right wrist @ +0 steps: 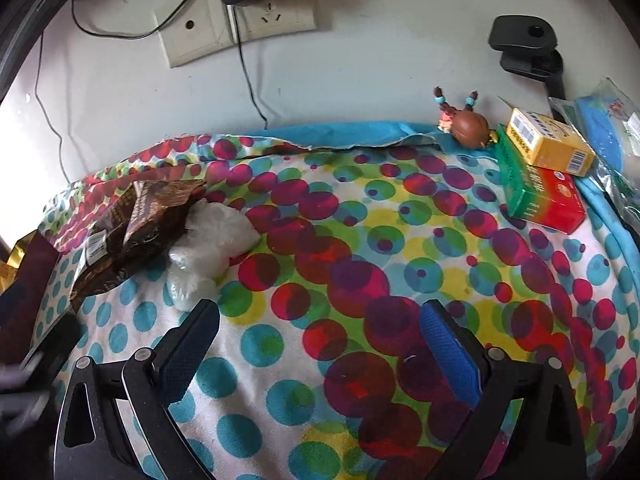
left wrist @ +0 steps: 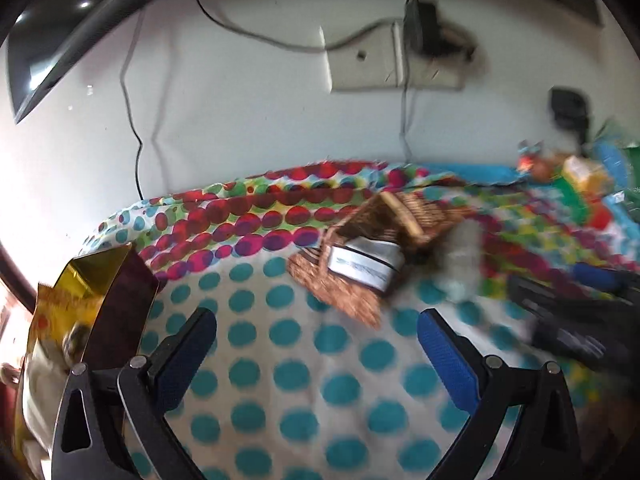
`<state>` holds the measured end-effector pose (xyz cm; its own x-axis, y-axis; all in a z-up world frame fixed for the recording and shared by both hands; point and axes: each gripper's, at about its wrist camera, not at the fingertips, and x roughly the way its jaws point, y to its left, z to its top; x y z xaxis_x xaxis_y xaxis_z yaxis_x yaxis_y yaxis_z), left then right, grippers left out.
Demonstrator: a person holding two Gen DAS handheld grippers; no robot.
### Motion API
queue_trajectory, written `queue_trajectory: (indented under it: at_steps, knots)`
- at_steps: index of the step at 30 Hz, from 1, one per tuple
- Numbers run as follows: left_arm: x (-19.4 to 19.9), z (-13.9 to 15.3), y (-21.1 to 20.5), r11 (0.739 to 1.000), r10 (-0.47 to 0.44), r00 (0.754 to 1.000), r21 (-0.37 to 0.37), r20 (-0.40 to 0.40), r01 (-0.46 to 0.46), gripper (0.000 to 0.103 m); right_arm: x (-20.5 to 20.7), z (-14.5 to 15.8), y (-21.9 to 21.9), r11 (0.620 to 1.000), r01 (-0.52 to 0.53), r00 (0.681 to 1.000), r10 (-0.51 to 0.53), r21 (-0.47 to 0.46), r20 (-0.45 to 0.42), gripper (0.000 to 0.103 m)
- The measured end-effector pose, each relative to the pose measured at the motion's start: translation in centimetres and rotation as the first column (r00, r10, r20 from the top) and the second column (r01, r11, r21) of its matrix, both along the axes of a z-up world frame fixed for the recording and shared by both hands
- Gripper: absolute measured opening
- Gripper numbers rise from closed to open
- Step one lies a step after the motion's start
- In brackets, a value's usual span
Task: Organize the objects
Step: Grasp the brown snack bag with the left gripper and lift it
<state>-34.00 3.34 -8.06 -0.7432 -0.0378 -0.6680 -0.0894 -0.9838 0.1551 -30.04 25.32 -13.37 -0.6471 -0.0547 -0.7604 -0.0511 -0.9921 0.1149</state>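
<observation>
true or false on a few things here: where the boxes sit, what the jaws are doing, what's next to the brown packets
1. The yellow box lies on top of the red and green box. True.
2. The right gripper is shut on the brown packets. False: its jaws stand open over the dotted cloth, holding nothing.
3. A crumpled clear plastic bag lies right beside the brown packets. True.
4. The left gripper holds the yellow box. False: its jaws are open and empty.
5. The small brown figurine stands in the middle of the cloth. False: it is at the far edge by the wall, next to the stacked boxes.
</observation>
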Motion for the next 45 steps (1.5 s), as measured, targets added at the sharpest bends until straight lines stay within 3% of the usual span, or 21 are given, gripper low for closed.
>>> queue_trajectory:
  at_steps: [3, 7, 20, 23, 25, 28, 30, 34, 37, 45]
  knots:
    - [-1.9, 0.1, 0.6, 1.0, -0.008, 1.0, -0.029, -0.023, 0.008, 0.103, -0.2, -0.1, -0.2, 1.0, -0.009, 1.0, 0.009, -0.004, 0.012, 0.1]
    - [-4.6, -0.4, 1.3, 0.999, -0.03, 0.998, -0.023, 0.046, 0.032, 0.103, -0.3, -0.1, -0.4, 1.0, -0.022, 1.0, 0.022, -0.007, 0.019, 0.1]
    - [-9.4, -2.8, 2.8, 0.997, -0.005, 0.993, -0.077, 0.12, 0.015, 0.103, 0.0, 0.7, -0.9, 0.999, -0.035, 0.999, 0.036, 0.024, -0.011, 0.1]
    - [-9.8, -3.5, 2.5, 0.999, 0.011, 0.991, -0.053, 0.131, -0.005, 0.103, 0.0, 0.7, -1.0, 0.999, -0.037, 0.999, 0.038, 0.031, -0.016, 0.1]
    - [-10.0, -3.4, 2.2, 0.999, 0.027, 0.991, -0.035, 0.13, -0.023, 0.09, 0.1, 0.7, -1.1, 0.998, -0.041, 0.999, 0.041, 0.037, -0.02, 0.1]
    - [-9.5, -3.0, 2.3, 0.998, 0.035, 0.995, -0.051, 0.092, -0.031, 0.074, 0.2, 0.7, -1.2, 0.998, -0.046, 0.998, 0.047, 0.042, -0.028, 0.1]
    - [-8.7, -2.4, 2.3, 0.999, 0.033, 0.998, -0.038, 0.051, -0.031, 0.052, 0.3, 0.9, -1.3, 0.998, -0.051, 0.998, 0.053, 0.046, -0.039, 0.1]
    - [-6.9, -1.4, 0.5, 0.995, 0.092, 0.995, 0.046, 0.026, -0.093, 0.05, 0.4, 1.1, -2.1, 0.994, -0.068, 0.996, 0.072, 0.082, -0.044, 0.1]
    - [-4.9, -0.8, -0.9, 0.992, 0.106, 0.994, 0.068, 0.005, -0.106, 0.05, 0.4, 1.2, -2.5, 0.991, -0.067, 0.996, 0.073, 0.115, -0.048, 0.1]
    - [3.4, 2.2, -6.3, 0.964, 0.16, 0.987, 0.22, -0.025, -0.15, 0.05, 0.1, 0.9, -2.7, 0.989, -0.089, 0.995, 0.092, 0.117, -0.025, 0.101]
